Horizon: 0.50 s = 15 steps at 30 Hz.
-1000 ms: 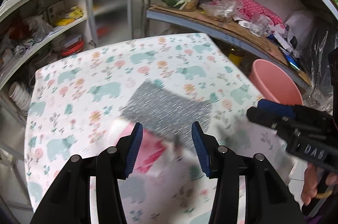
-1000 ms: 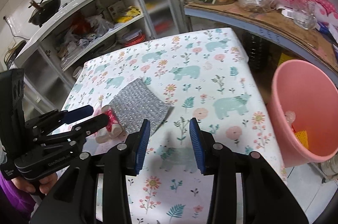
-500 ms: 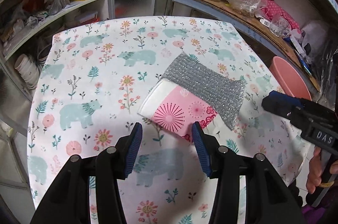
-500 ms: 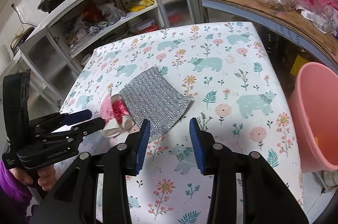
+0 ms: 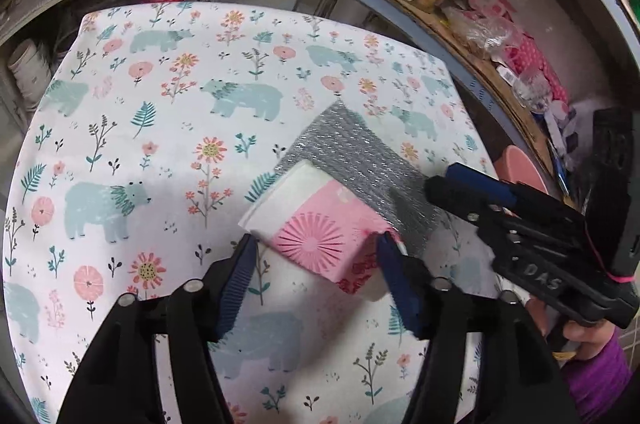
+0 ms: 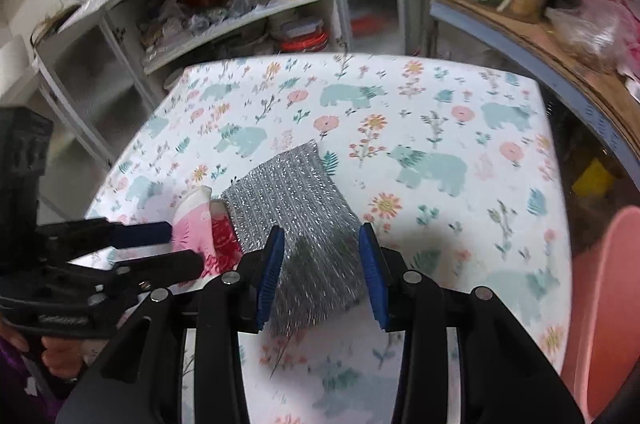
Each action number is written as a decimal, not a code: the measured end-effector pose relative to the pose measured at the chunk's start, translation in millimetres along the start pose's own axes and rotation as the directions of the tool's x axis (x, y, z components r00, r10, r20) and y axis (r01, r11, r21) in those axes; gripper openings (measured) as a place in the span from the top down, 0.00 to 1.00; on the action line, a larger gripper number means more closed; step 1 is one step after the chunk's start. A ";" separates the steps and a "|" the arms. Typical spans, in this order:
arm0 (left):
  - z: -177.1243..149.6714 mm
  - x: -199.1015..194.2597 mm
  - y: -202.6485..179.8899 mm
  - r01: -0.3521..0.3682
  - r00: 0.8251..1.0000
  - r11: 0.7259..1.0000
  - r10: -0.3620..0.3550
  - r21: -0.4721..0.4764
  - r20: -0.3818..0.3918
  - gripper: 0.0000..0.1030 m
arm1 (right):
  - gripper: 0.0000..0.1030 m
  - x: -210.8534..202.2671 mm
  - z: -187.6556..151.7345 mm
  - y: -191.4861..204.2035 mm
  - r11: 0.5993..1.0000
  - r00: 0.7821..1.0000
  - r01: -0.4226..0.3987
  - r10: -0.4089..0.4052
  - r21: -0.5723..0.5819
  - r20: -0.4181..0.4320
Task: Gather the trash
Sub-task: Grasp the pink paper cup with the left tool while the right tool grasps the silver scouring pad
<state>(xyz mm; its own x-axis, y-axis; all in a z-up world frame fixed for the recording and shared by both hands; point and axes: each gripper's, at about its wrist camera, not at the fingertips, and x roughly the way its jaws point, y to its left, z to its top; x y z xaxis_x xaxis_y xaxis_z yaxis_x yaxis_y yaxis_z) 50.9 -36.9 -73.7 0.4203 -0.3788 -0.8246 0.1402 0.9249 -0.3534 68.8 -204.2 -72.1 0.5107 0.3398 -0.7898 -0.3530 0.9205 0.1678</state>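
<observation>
A crushed pink and white paper cup lies on its side on the floral tablecloth, its end touching a silver glittery pouch. My left gripper is open, with its blue pads on either side of the cup's near end. My right gripper is open and low over the near end of the pouch. In the right wrist view the cup lies left of the pouch, with the left gripper around it. The right gripper shows at the right of the left wrist view.
A pink bucket stands beside the table at the right; its rim also shows in the left wrist view. White cupboards with clutter stand behind the table. A shelf with vegetables and bags runs along the right.
Both grippers have moved in and down. The left one now has the cup between its open pads; the right one has come over the pouch's near end.
</observation>
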 end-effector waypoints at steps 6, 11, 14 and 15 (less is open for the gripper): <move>8.2 5.2 0.6 0.015 1.000 0.999 -0.016 -0.043 -0.026 0.33 | 0.62 23.0 -1.0 5.0 0.997 0.999 0.048 -0.050 -0.061 -0.023; 17.6 15.1 4.6 0.071 0.995 0.989 -0.079 -0.131 -0.055 0.33 | 0.55 24.4 1.0 1.6 0.996 0.998 0.051 -0.053 -0.075 -0.023; 22.8 16.6 3.2 0.096 0.994 0.985 -0.102 -0.140 -0.031 0.50 | 0.54 27.2 2.4 -5.9 0.998 0.999 0.038 -0.040 -0.049 -0.036; 24.5 16.3 1.9 0.108 0.993 0.985 -0.112 -0.136 -0.027 0.60 | 0.54 27.0 2.3 -8.5 0.999 0.999 0.024 -0.025 -0.034 -0.033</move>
<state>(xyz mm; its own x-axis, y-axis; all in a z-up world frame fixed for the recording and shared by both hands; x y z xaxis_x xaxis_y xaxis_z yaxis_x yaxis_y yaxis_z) 80.0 -40.6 -77.0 0.3780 -0.4809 -0.7911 0.0610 0.8656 -0.4970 87.4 -202.4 -93.5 0.4934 0.3099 -0.8127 -0.3670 0.9213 0.1285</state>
